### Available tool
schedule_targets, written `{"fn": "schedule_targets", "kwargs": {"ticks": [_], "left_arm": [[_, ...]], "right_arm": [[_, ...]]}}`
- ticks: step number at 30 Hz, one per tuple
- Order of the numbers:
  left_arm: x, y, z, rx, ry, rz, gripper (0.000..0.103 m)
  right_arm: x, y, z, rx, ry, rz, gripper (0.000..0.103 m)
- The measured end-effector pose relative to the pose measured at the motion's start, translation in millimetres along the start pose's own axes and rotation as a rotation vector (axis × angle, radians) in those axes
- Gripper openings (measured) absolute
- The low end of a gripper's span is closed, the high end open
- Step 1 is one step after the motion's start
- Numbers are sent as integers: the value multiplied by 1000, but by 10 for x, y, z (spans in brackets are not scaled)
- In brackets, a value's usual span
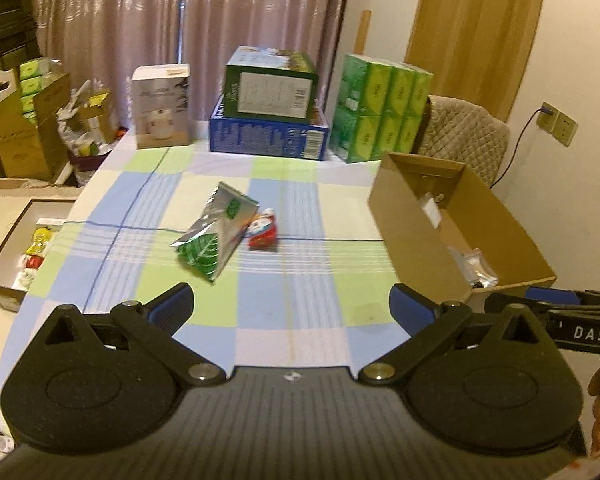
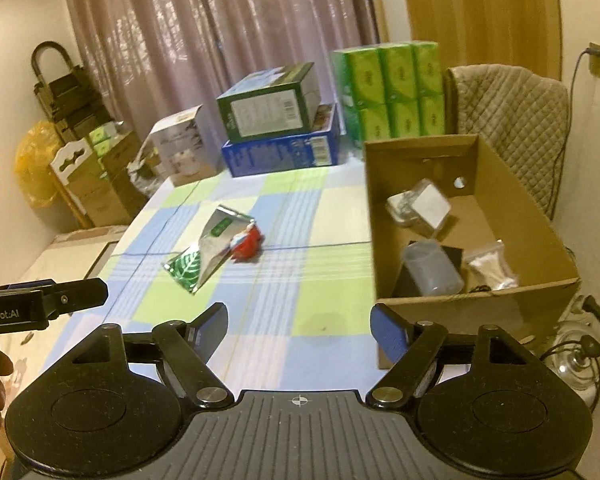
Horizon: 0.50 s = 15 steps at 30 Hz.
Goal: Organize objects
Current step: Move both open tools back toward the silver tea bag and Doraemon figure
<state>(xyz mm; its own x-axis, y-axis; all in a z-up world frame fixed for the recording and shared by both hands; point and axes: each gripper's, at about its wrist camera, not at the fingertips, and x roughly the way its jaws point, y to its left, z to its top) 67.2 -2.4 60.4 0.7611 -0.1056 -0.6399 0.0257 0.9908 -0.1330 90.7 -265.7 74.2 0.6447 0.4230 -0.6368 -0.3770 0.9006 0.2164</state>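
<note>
2 items lie mid-table on the checked cloth (image 1: 300,208): a silver-green foil pouch (image 1: 214,236), long axis running near-left to far-right, touching a small red packet (image 1: 263,233) at its right. Right stands an open cardboard box (image 2: 540,240). Left gripper (image 1: 292,308) and right gripper (image 2: 298,330) hover with jaws spread, empty.

The tabletop wears a checked woven cloth (image 1: 300,320), matt and soft-looking. Near its middle a foil pouch (image 1: 214,232) lies crinkled and mirror-shiny, with a glossy red wrapper (image 1: 262,234) touching it. By the right edge the cardboard box (image 2: 432,312) is plain brown, dull and slightly rough; inside, a frosted plastic cup (image 2: 432,268) and a clear plastic bag (image 2: 492,266). Along the far edge the green packs (image 1: 384,108) gleam under film. Behind, a quilted fabric chair cover (image 2: 508,120)
</note>
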Motion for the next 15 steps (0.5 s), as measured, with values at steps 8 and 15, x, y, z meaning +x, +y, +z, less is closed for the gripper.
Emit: {"fn": "schedule_targets", "kwargs": {"ticks": [8,15], "left_arm": [[-19,316,-138,-44,36,12,102],[10,451,-100,-52,32,19,102]], "right_arm": [[157,153,-107,-22,34,20,76],[237,230,-120,-37,44,30,76]]}}
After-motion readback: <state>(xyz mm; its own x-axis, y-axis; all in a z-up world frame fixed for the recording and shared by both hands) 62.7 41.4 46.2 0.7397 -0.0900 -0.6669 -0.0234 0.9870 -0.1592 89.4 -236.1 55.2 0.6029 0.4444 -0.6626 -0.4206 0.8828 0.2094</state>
